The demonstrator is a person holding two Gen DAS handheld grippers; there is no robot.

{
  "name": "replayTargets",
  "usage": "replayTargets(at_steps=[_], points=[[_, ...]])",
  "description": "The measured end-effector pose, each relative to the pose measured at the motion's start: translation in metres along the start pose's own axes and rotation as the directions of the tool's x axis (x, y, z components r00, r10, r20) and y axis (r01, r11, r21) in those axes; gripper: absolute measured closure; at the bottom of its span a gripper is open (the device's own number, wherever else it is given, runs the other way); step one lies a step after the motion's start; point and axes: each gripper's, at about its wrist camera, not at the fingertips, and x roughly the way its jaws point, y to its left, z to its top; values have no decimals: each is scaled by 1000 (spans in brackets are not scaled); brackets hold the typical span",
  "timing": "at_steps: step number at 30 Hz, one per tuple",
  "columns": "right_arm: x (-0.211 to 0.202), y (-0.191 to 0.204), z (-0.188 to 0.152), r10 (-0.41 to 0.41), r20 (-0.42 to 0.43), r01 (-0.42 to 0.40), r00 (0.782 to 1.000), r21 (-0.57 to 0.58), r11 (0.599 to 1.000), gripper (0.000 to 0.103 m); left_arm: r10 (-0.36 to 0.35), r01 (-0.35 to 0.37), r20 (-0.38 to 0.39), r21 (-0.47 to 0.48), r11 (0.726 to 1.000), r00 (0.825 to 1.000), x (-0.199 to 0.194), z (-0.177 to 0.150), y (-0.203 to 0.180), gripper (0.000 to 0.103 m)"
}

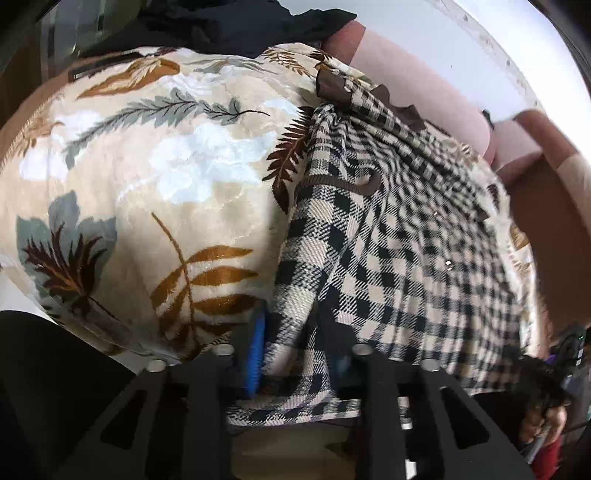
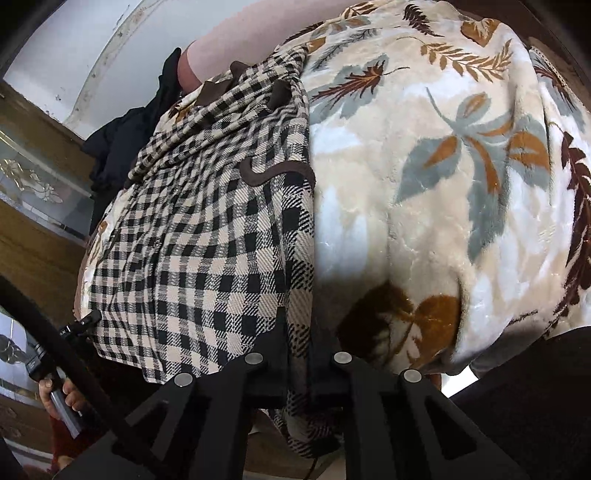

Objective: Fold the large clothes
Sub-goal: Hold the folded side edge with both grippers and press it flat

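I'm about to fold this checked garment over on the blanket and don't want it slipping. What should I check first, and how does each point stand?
1. Left gripper has the checked garment between its jaws: ok.
2. Right gripper grips the same hem: ok.
3. Garment lying flat on the leaf-print blanket: not ok, bunched near the brown trim.
4. Depth of each grip: cannot tell.
5. Dark clothing clear of the fold path: cannot tell.
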Motion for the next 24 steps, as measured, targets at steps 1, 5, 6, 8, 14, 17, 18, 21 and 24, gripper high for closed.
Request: replayTargets(at_steps=[1, 5, 6, 8, 14, 17, 18, 21, 24], points=[[2, 1, 0, -14, -4, 14, 1000, -5, 1000, 90, 14, -14, 3, 8, 1000, 1000, 0, -1, -1, 63], [7, 6, -3, -66, -15, 65, 998, -45, 997, 84, 76, -76, -2, 66, 995, 997, 7, -5, -9, 60], [8, 7, -4, -73, -18, 72, 997, -54, 996, 80, 82, -81, -6, 75, 994, 997, 8, -6, -11, 59], [10, 10, -6, -84, -24, 82, 996, -66, 994, 74, 87, -86, -10, 95, 992, 996, 10, -8, -14, 56], [14, 16, -10, -102, -25, 99, 994, -76, 992, 69, 74, -70, -39, 111, 991, 996, 16, -10, -18, 52], [14, 16, -10, -106, -24, 104, 994, -78, 992, 69, 45, -39, -58, 98, 994, 997, 17, -10, -17, 52], [14, 17, -11, -105, -24, 103, 994, -80, 991, 69, 29, -23, -65, 93, 995, 997, 17, -11, -16, 52], [14, 20, -12, -101, -31, 98, 994, -89, 991, 68, 0, 8, -82, 96, 995, 997, 16, -12, -18, 68], [12, 24, -12, -94, -34, 89, 995, -110, 990, 89, 14, -4, -96, 103, 995, 995, 16, -14, -19, 90]])
